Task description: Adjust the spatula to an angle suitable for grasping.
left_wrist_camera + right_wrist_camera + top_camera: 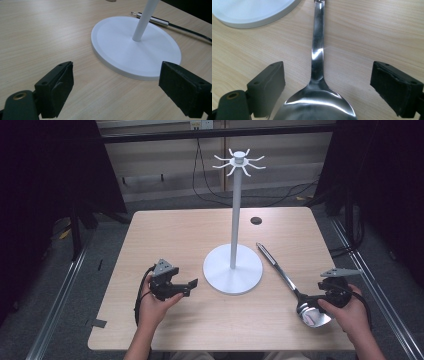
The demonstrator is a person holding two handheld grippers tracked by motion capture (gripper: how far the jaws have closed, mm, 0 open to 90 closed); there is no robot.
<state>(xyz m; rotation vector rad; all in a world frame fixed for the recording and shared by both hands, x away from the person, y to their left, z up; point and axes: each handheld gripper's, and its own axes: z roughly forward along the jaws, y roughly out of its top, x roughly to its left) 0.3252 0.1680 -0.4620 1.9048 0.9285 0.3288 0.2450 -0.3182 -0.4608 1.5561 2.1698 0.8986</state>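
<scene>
Two hands come in at the bottom of the high view, each holding tongs. The left tongs [192,285] are in the person's left hand [155,306], and the right tongs [322,292] are in the right hand [350,315].

The desk [170,232] is light wood with rounded corners. It has a small dark round hole [256,221] near the far edge. Around the desk the floor [100,255] is grey, with black cables [210,195] lying by the back wall. The sides of the room are dark.

A white stand [233,270] with a round flat base and a tall thin pole is in the middle of the desk. At its top are little curved hooks [239,162].

The left tongs [116,87] are wide apart and hold nothing. They hang over bare desk, near the white base.

The right tongs [327,92] are wide apart too. A shiny metal spoon [318,100] lies flat on the desk between them, but the pads do not press on it. The spoon [290,285] lies to the right of the stand, with its bowl near the person and its handle pointing away.
</scene>
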